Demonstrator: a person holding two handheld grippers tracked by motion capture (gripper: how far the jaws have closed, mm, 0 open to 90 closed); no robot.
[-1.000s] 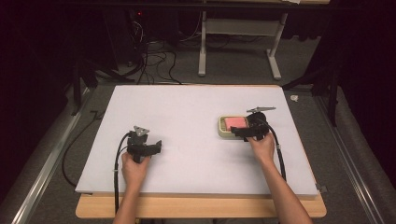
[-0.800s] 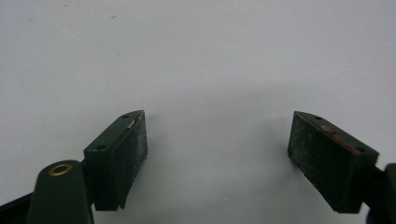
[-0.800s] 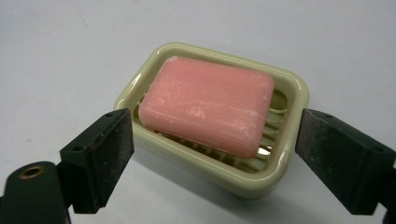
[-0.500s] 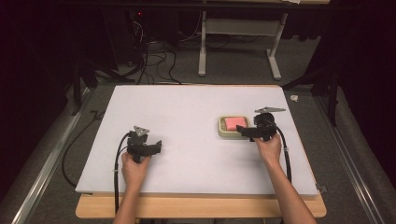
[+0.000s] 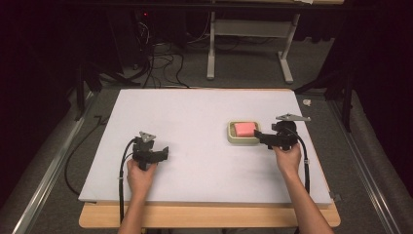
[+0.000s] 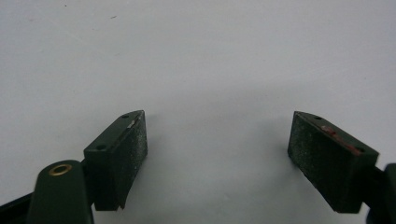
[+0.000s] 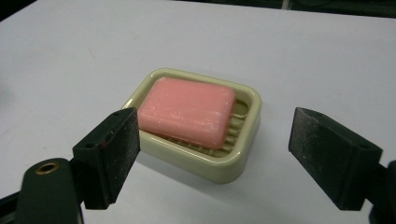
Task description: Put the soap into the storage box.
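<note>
A pink soap bar point(image 7: 187, 112) lies in a cream soap dish point(image 7: 205, 163) on the white board, right of centre in the high view, where the soap bar point(image 5: 243, 128) and the dish point(image 5: 242, 140) show small. My right gripper point(image 5: 259, 137) sits just right of the dish and points left at it. It is open point(image 7: 217, 140), its jaws wide apart on either side of the dish's near end, touching nothing. My left gripper point(image 5: 164, 153) rests low at the left front of the board. It is open point(image 6: 217, 135) over bare white surface.
The white board point(image 5: 195, 112) covers a wooden table whose front edge point(image 5: 209, 217) shows below it. A small white scrap point(image 5: 307, 102) lies off the board's far right corner. Cables and another table's legs point(image 5: 211, 53) are on the floor behind.
My right gripper has drawn back to the right, away from the dish, uncovering the soap. The left gripper has stayed where it was.
</note>
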